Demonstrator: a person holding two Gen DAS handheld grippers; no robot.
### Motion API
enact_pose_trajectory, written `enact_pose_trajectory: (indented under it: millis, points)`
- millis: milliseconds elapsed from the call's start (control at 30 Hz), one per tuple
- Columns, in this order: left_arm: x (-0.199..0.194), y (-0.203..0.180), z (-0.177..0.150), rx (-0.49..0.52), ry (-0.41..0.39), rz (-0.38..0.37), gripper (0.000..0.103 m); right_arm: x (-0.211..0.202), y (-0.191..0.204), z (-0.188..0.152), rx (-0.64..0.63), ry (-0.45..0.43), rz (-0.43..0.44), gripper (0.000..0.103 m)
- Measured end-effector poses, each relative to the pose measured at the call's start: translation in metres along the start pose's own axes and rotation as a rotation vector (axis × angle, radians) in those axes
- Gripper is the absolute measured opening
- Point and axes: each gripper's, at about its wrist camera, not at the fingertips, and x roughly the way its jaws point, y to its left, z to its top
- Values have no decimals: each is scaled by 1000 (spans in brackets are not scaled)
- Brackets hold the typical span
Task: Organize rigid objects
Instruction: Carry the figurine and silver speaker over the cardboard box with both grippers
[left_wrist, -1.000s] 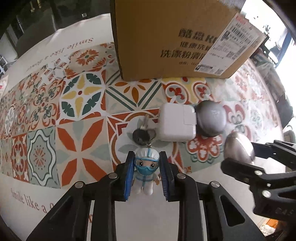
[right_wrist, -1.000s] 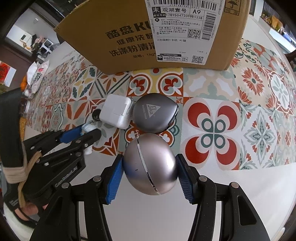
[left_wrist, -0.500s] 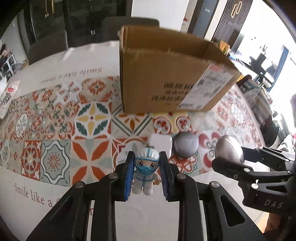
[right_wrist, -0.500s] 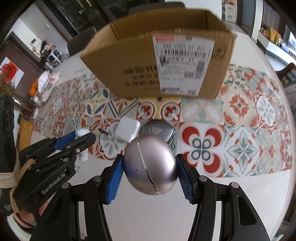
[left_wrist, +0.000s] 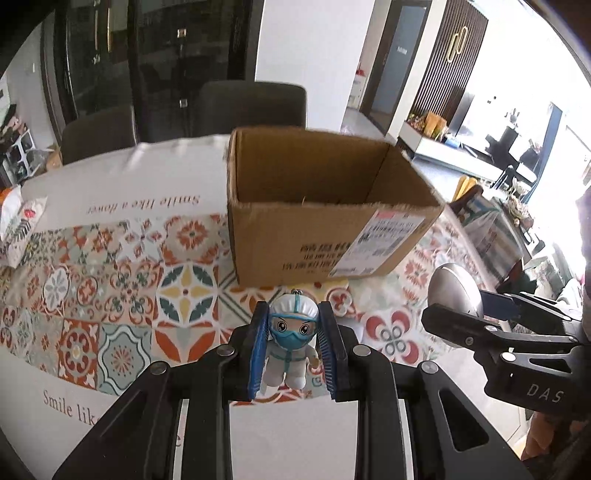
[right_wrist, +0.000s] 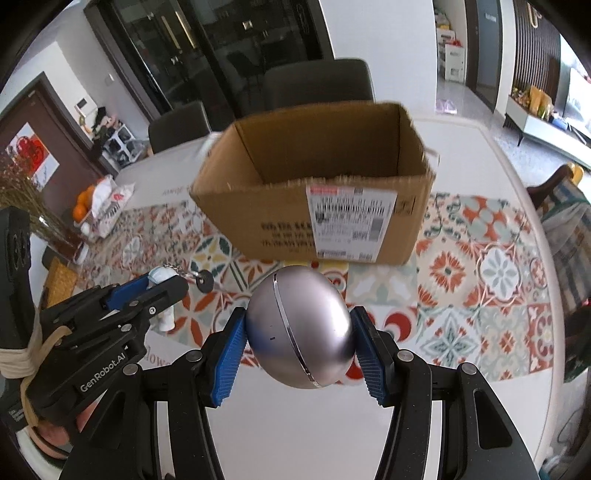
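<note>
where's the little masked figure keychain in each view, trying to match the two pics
Left wrist view: the figure keychain sits low centre, clamped between the left gripper pads, facing the camera.
Right wrist view: it is at mid-left, mostly hidden by the left gripper; only its white head, legs, chain and dark key show.
Shared landmark: the open cardboard box stands behind it in both views.

chairs (right_wrist: 317, 86) behind table | oranges (right_wrist: 82, 205) far left
</note>
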Motion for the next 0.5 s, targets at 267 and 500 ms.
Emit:
enact_pose_trajectory:
  millis: [267, 500]
  points:
    - [-22, -8, 25, 15, -82, -13, 27, -21, 2, 17, -13, -77, 8, 56]
    - [-37, -16, 49, 35, -137, 1, 27, -37, 2, 36, -13, -134, 14, 56]
